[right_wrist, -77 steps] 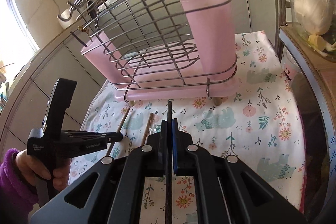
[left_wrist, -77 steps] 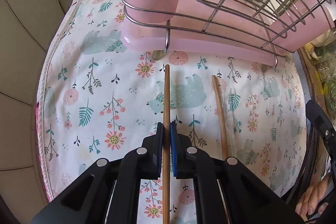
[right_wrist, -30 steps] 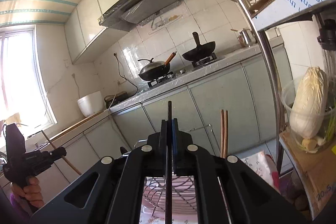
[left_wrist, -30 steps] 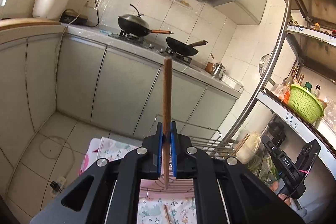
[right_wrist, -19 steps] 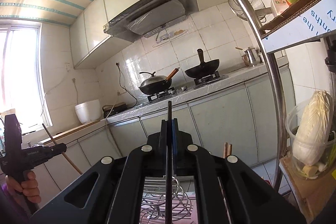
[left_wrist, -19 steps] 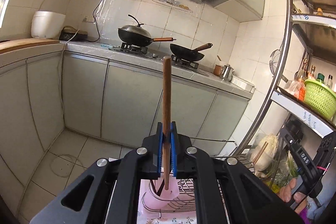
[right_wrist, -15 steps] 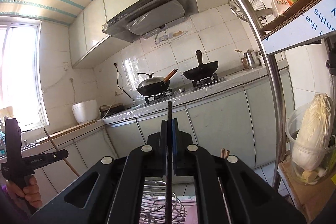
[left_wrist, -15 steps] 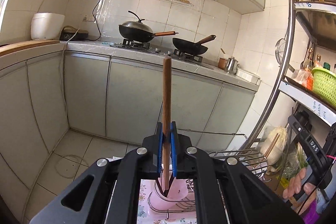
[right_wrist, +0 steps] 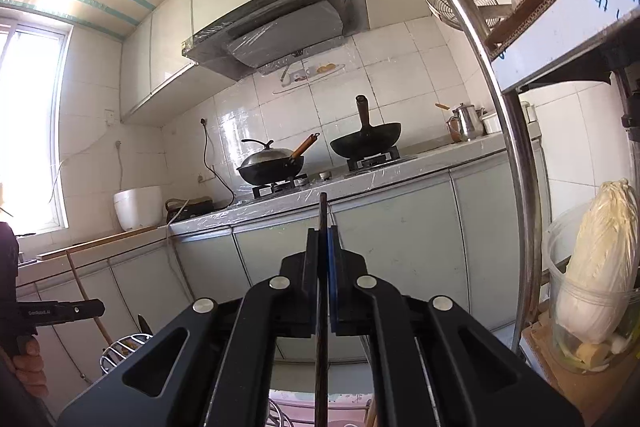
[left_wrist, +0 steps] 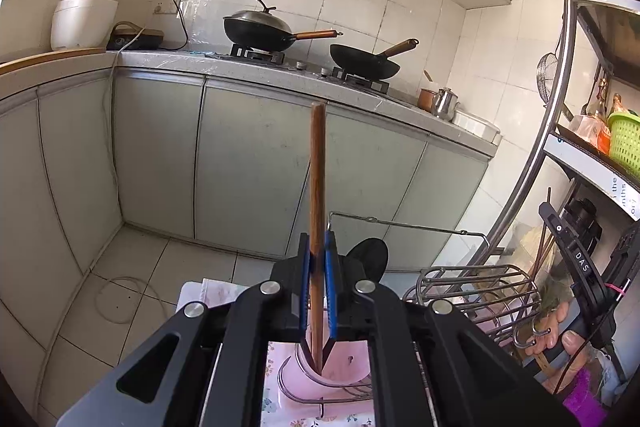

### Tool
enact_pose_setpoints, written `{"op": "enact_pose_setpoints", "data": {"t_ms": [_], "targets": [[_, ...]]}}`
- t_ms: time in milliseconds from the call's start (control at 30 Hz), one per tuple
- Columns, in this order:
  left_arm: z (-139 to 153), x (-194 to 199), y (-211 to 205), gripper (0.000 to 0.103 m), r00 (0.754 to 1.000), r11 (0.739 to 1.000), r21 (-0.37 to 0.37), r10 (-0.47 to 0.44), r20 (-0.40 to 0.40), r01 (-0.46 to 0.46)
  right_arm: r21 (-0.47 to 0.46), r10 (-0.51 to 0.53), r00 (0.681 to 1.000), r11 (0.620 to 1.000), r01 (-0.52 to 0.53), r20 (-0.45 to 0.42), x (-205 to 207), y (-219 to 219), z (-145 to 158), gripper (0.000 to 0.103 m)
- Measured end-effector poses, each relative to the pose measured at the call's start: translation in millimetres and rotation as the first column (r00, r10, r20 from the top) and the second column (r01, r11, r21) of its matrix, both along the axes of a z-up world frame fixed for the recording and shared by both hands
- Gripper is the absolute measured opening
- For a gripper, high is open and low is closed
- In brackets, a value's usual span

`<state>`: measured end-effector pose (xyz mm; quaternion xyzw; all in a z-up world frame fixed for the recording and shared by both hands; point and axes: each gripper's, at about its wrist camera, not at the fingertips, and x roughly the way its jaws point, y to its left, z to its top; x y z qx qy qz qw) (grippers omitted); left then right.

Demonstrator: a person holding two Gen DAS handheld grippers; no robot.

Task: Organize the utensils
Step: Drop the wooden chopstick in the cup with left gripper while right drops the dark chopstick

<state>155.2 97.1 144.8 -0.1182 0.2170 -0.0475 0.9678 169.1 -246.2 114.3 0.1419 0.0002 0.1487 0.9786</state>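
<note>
My left gripper (left_wrist: 316,259) is shut on a brown wooden chopstick (left_wrist: 317,179) held upright; its lower end dips into the pink cup (left_wrist: 344,367) of the wire dish rack (left_wrist: 476,287) below. My right gripper (right_wrist: 323,243) is shut on a thin dark chopstick (right_wrist: 322,211), also upright, above the rack's wire edge (right_wrist: 120,347). The right gripper shows at the right of the left wrist view (left_wrist: 576,267), and the left gripper with its chopstick shows at the left of the right wrist view (right_wrist: 60,307).
Grey kitchen cabinets (left_wrist: 240,155) and a counter with two woks (left_wrist: 264,31) stand ahead. A metal shelf post (right_wrist: 516,187) and a tub with a cabbage (right_wrist: 596,267) are at the right. A floral cloth (left_wrist: 280,407) lies under the rack.
Both grippers rose from the floral cloth with a chopstick each and tilted upright. In the last half second the left one came over the pink cup and lowered its chopstick tip into it.
</note>
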Motion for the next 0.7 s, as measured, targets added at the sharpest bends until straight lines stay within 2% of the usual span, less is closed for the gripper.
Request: {"op": "enact_pose_setpoints", "data": {"t_ms": [367,700], "targets": [[-18.4,-1.5,-1.8,0.006,0.997,0.999,-0.039,-0.031,-0.065,0.028,-0.006,0.018,0.99,1.0,-0.019,-0.137,-25.1,-2.5,-25.0,0.005],[-28.5,-7.3,-5.0,0.007,0.995,1.0,-0.021,-0.006,-0.096,0.004,-0.063,0.0,0.955,0.998,-0.019,-0.296,-46.5,-0.7,-46.2,0.005]]}}
